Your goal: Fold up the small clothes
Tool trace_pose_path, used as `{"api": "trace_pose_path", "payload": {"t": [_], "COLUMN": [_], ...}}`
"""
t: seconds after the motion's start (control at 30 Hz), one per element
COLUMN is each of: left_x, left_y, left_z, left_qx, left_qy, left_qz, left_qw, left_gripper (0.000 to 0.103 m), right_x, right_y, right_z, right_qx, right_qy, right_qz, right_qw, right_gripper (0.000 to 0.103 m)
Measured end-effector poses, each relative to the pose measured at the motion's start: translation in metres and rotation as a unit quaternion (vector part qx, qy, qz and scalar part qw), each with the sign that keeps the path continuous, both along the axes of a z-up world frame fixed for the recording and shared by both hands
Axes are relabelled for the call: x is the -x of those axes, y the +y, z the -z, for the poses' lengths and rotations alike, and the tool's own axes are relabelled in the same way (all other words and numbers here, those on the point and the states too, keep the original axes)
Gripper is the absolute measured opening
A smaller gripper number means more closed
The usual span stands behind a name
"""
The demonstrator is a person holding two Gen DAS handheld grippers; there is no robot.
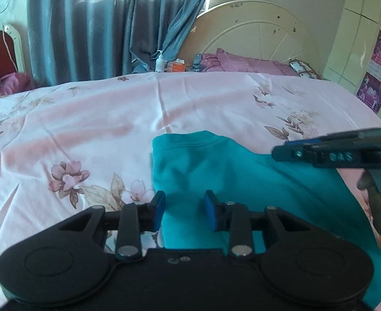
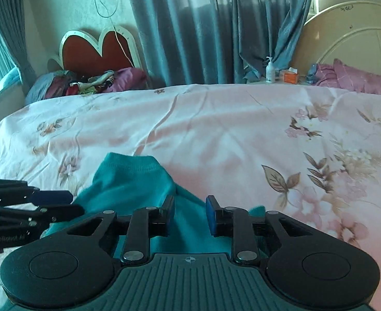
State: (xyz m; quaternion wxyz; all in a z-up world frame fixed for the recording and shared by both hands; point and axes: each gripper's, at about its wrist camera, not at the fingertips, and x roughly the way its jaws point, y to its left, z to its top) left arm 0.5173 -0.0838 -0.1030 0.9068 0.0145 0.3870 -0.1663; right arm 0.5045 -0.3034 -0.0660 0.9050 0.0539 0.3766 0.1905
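A teal garment (image 1: 242,181) lies on the pink floral bedspread (image 1: 86,129). In the left wrist view its ribbed hem is at the far end, and my left gripper (image 1: 184,211) is open just above its near left part, holding nothing. The right gripper's fingers (image 1: 307,153) come in from the right over the cloth. In the right wrist view the garment (image 2: 133,181) lies under my right gripper (image 2: 190,213), which is open and empty above it. The left gripper's fingers (image 2: 53,197) show at the left edge.
The bedspread (image 2: 242,129) stretches far ahead. A round cream headboard (image 1: 255,31), purple pillows (image 1: 242,62), a white bottle (image 1: 160,63) and an orange tissue box (image 1: 176,66) are at the back. Blue curtains (image 2: 203,26) hang behind. Clothes are piled by a heart-shaped headboard (image 2: 97,49).
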Motion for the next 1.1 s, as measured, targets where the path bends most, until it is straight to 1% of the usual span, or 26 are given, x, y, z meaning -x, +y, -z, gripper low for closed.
{"api": "trace_pose_path", "payload": {"t": [0.33, 0.5, 0.53, 0.57, 0.6, 0.63, 0.67, 0.7, 0.73, 0.77, 0.83, 0.9, 0.93, 0.97, 1.0, 1.03, 1.1], "left_x": [0.010, 0.022, 0.026, 0.031, 0.036, 0.038, 0.042, 0.044, 0.043, 0.042, 0.040, 0.038, 0.038, 0.037, 0.037, 0.038, 0.035], "left_y": [0.003, 0.009, 0.012, 0.016, 0.019, 0.021, 0.022, 0.022, 0.021, 0.020, 0.018, 0.015, 0.014, 0.012, 0.011, 0.010, 0.009], "left_z": [-0.001, -0.009, -0.011, -0.012, -0.012, -0.012, -0.011, -0.010, -0.007, -0.004, 0.000, 0.004, 0.006, 0.008, 0.009, 0.009, 0.009], "left_qx": [0.004, 0.010, 0.013, 0.018, 0.022, 0.023, 0.026, 0.028, 0.028, 0.028, 0.036, 0.033, 0.030, 0.026, 0.023, 0.023, 0.024], "left_qy": [0.000, -0.007, -0.008, -0.009, -0.009, -0.010, -0.011, -0.009, -0.005, 0.000, 0.009, 0.012, 0.011, 0.011, 0.009, 0.003, 0.000], "left_qz": [-0.018, -0.022, -0.020, -0.017, -0.017, -0.018, -0.015, -0.008, -0.003, -0.003, 0.000, 0.000, 0.000, 0.001, 0.001, 0.001, -0.001], "left_qw": [0.9998, 0.9997, 0.9997, 0.9997, 0.9996, 0.9995, 0.9995, 0.9995, 0.9996, 0.9996, 0.9993, 0.9994, 0.9995, 0.9996, 0.9997, 0.9997, 0.9997], "left_gripper": [0.032, 0.033, 0.035, 0.038, 0.050, 0.058, 0.057, 0.046, 0.038, 0.038, 0.038, 0.037, 0.034, 0.032, 0.029, 0.026, 0.025], "right_x": [0.033, 0.055, 0.062, 0.071, 0.081, 0.089, 0.094, 0.097, 0.098, 0.097, 0.093, 0.086, 0.083, 0.082, 0.081, 0.078, 0.075], "right_y": [-0.020, -0.039, -0.047, -0.057, -0.068, -0.080, -0.087, -0.093, -0.096, -0.098, -0.101, -0.100, -0.098, -0.095, -0.091, -0.089, -0.087], "right_z": [0.000, -0.005, -0.006, -0.006, -0.007, -0.006, -0.005, -0.003, -0.001, 0.001, 0.004, 0.010, 0.014, 0.017, 0.018, 0.018, 0.013], "right_qx": [0.019, 0.010, 0.013, 0.012, 0.003, -0.015, -0.026, -0.031, -0.030, -0.033, -0.059, -0.078, -0.079, -0.072, -0.067, -0.062, -0.049], "right_qy": [-0.007, -0.004, -0.004, -0.010, -0.018, -0.015, -0.006, -0.002, 0.005, 0.012, 0.031, 0.052, 0.060, 0.058, 0.048, 0.043, 0.018], "right_qz": [0.013, 0.032, 0.042, 0.059, 0.073, 0.078, 0.085, 0.091, 0.093, 0.097, 0.095, 0.088, 0.087, 0.089, 0.085, 0.080, 0.085], "right_qw": [1.000, 0.999, 0.999, 0.998, 0.997, 0.997, 0.996, 0.995, 0.995, 0.995, 0.993, 0.992, 0.991, 0.992, 0.993, 0.994, 0.995], "right_gripper": [0.026, 0.026, 0.034, 0.060, 0.069, 0.070, 0.068, 0.063, 0.053, 0.052, 0.052, 0.052, 0.052, 0.048, 0.034, 0.005, 0.005]}}
